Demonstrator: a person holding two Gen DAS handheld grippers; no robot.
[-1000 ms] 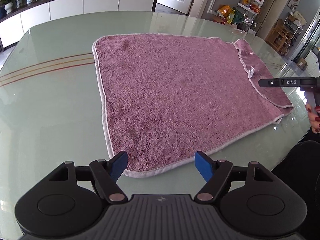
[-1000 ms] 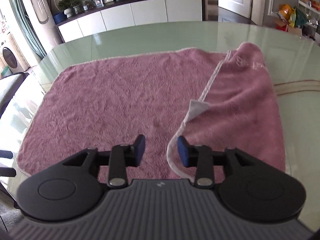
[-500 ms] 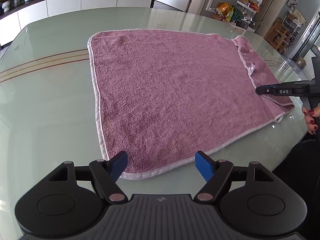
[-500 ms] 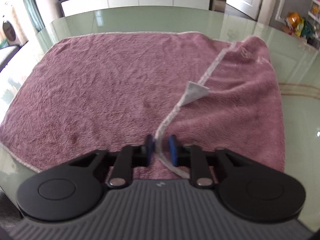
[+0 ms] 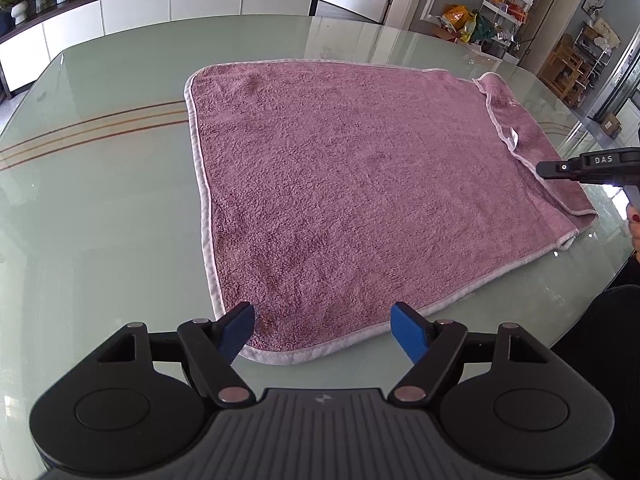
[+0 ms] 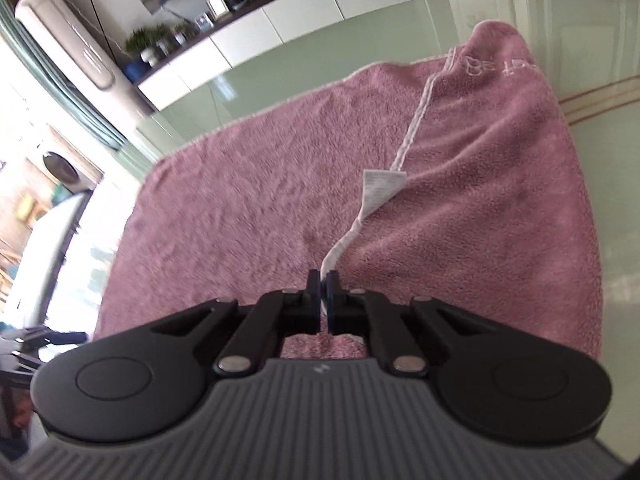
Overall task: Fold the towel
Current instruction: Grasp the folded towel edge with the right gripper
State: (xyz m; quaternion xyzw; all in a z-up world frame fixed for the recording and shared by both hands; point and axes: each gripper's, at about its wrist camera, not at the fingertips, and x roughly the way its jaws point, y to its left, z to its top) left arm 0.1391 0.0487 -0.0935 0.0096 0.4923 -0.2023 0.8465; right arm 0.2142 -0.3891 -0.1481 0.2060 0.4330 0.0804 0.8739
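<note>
1. Nearest in the right wrist view: right gripper. Jaws have just closed, now pinched on the white hem of the towel where it runs between the blue pads. Grip looks thin, cloth edge only.
2. Nearest in the left wrist view: left gripper. Jaws stand wide apart, nothing between them. It hangs above the towel's near corner, pads not touching cloth.
3. Towel lies on the glass table, mostly flat, pink pile up, white binding all round.
4. Right-hand end of the towel is turned over onto itself in a narrow flap. Care label sticks up at the hem just beyond the right pads. Embroidered lettering shows at the flap's far end.
5. From the left view the right gripper comes in from the frame's right edge at that flap's hem; a hand on its handle is partly visible.
6. Far: white sideboard with plants and frames, door, shelves. Not involved.
7. Progress, judged: early. No full fold is made; the only doubled part is the narrow flap. One edge is secured by the right side.
8. Left, judged: left side must take its corner, then both carry the cloth across, align the edges, and probably repeat.
</note>
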